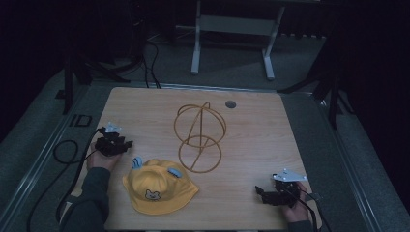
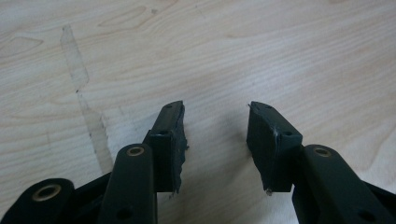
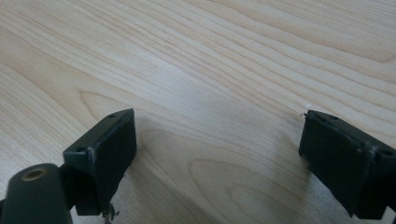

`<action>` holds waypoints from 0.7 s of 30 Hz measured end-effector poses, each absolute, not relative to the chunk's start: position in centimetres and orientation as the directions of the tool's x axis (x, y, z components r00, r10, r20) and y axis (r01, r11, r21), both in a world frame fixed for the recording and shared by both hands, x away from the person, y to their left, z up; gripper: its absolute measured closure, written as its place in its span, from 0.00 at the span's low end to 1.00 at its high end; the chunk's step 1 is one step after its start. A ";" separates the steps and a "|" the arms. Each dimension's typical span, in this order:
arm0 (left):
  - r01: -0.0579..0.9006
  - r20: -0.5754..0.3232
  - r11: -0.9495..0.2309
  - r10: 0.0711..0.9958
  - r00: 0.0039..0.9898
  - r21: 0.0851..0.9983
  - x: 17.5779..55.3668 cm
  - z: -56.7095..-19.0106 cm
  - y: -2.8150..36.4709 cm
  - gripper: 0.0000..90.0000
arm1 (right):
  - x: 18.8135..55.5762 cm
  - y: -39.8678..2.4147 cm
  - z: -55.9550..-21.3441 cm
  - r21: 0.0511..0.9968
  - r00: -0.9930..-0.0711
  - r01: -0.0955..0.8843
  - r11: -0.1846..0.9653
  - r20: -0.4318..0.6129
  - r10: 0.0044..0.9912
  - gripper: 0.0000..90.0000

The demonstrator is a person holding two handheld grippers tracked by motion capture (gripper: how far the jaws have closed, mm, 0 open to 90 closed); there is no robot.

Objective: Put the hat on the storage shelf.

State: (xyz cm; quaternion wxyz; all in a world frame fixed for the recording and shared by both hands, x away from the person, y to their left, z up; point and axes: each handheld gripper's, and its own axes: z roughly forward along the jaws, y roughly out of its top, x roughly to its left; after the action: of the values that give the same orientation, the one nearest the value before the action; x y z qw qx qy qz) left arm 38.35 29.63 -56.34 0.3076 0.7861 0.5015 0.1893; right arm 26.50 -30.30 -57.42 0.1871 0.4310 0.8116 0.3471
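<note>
A yellow child's hat (image 1: 158,187) with a bear face and small blue ears lies flat near the front of the wooden table (image 1: 251,135). Behind it, at mid-table, stands a golden wire hat stand (image 1: 199,136) with a round base ring and a globe-shaped top. My left gripper (image 1: 126,145) rests on the table left of the hat, held by a hand, its jaws apart with bare wood between them (image 2: 215,135). My right gripper (image 1: 260,194) sits at the front right, pointing left toward the hat, jaws wide apart over bare wood (image 3: 217,140).
A round grommet hole (image 1: 230,104) marks the table's far edge. Black cables (image 1: 63,159) trail off the left side. A white desk frame (image 1: 232,34) stands on the floor behind the table, and dark stands flank both sides.
</note>
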 end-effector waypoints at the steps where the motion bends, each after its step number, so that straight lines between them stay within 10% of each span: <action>1: 0.673 -0.011 -0.312 0.903 0.430 0.671 38.2 -56.3 29.7 0.63 | 26.5 -30.3 -57.4 0.724 -0.558 0.571 0.387 -0.003 0.830 0.12; 21: 0.607 0.072 -0.500 0.804 0.590 0.618 37.3 -52.5 28.5 0.64 | 26.5 -30.3 -57.4 0.724 -0.558 0.571 0.387 -0.004 0.830 0.12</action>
State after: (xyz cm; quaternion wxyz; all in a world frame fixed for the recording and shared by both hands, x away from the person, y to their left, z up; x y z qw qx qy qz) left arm 37.32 28.51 -52.54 0.2768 0.8476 0.4162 0.1783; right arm 26.49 -30.29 -57.42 0.1865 0.4313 0.8117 0.3469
